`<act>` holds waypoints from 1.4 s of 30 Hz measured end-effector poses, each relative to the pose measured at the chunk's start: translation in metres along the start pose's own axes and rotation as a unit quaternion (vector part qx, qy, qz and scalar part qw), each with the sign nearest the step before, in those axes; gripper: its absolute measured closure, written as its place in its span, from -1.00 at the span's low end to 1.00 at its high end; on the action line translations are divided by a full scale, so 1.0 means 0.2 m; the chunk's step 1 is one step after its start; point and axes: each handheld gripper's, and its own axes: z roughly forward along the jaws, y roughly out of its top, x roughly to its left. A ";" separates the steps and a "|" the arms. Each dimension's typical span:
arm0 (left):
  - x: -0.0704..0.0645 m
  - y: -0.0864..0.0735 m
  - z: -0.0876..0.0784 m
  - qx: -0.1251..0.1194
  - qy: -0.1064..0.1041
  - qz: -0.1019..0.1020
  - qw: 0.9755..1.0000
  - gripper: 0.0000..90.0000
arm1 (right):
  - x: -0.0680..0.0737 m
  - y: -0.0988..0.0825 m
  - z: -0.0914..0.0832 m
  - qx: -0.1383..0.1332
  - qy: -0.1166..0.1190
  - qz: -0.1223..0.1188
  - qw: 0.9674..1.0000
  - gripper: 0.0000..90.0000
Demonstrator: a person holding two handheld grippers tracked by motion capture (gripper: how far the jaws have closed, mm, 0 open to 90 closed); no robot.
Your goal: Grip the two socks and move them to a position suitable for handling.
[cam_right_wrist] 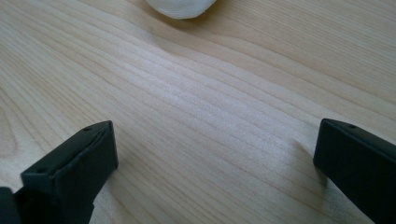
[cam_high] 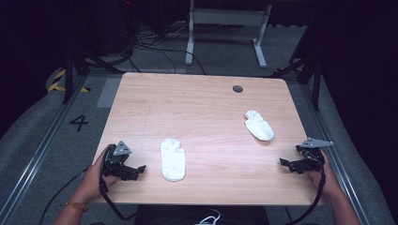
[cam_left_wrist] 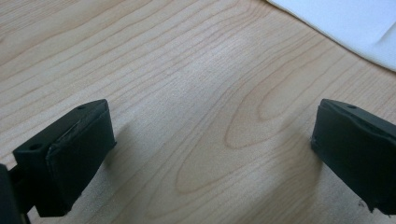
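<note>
stage: we judge the work as not yet begun; neither sock is held or touched by a gripper.
near sock [cam_high: 172, 159]: white ankle sock, lies flat and lengthwise near the table's front edge, a bit left of centre, opening toward the far edge.
far sock [cam_high: 259, 125]: second white ankle sock, lies slanted in the right half of the table, well apart from the near sock.
left gripper [cam_high: 136, 170]: we see it low at the front-left corner, pointing right toward the near sock, near it but not touching.
left jaws: spread wide in the left gripper view, bare wood between them; a white edge of the near sock [cam_left_wrist: 345, 23] shows at upper right, beyond the jaws.
right gripper [cam_high: 286, 164]: low by the table's right edge near the front, pointing left; the far sock sits beyond it toward the far edge.
right jaws: spread wide, nothing between them; the toe of the far sock [cam_right_wrist: 180, 7] peeks in at the top of the right gripper view.
table [cam_high: 202, 93]: light wood, a small dark round grommet [cam_high: 238, 88] near the far edge.
done: nothing we can tell.
left: all of it, we judge; likely pick up each sock and bring the two together, maybe pair or fold them.
</note>
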 end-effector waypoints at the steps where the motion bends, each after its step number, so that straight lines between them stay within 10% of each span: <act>1: 0.00 0.00 0.00 0.000 0.000 0.000 1.000 -1.00 | 0.00 0.00 0.00 0.000 0.001 -0.001 1.000 -1.00; 14: -0.03 -0.01 -0.01 -0.003 0.005 -0.006 1.000 -0.99 | 0.00 0.00 0.00 0.000 0.003 -0.002 1.000 -1.00; 25: -0.11 0.05 -0.01 0.007 -0.023 0.045 0.999 -0.58 | 0.00 0.00 0.00 0.000 0.005 -0.007 1.000 -0.99; 42: -0.34 0.24 0.12 -0.019 -0.079 0.119 0.989 -0.46 | 0.00 0.01 0.01 0.000 0.008 -0.011 1.000 -0.99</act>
